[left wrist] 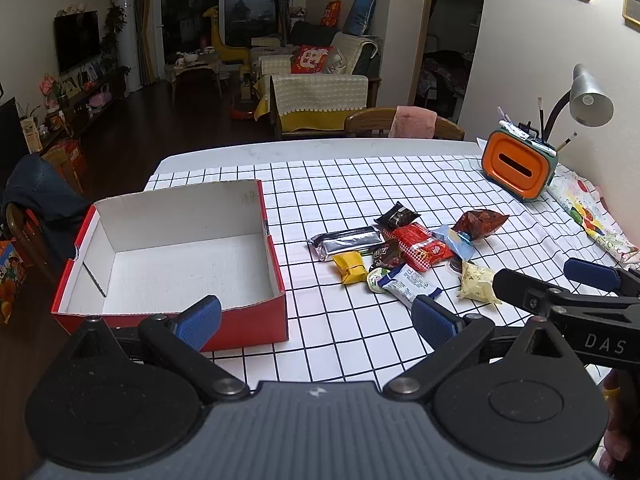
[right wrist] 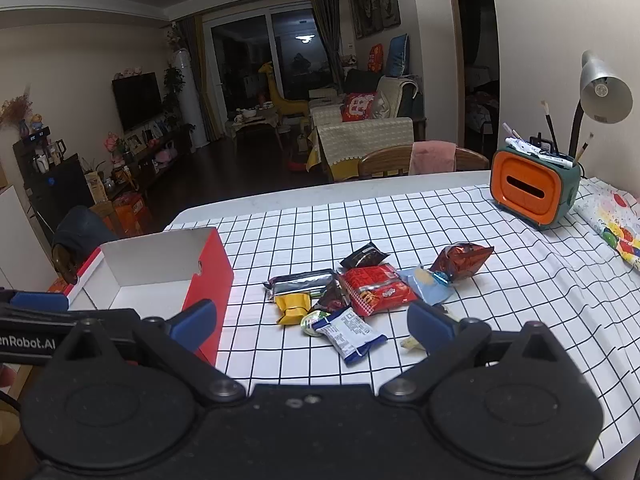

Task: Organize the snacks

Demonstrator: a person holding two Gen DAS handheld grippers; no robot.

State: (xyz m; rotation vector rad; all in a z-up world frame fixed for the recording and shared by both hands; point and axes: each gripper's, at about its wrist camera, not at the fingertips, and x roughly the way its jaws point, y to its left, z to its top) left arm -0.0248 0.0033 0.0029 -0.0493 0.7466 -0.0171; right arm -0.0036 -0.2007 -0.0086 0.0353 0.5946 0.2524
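Both hand-held grippers, left (left wrist: 316, 320) and right (right wrist: 314, 326), wide open and empty, poised before loose snacks (left wrist: 404, 252) beside empty box (left wrist: 180, 264) awaiting filling.

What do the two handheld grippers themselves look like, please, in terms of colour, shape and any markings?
Both are matte black with two angled fingers tipped by blue ribbed pads. The left gripper has round black pivot housings on either side of a grey ribbed centre. The right gripper looks alike but has a black centre. White lettering marks their sides, "DAS" on the right one and "enRobot.AI" on the left. No cables or sleeves show.
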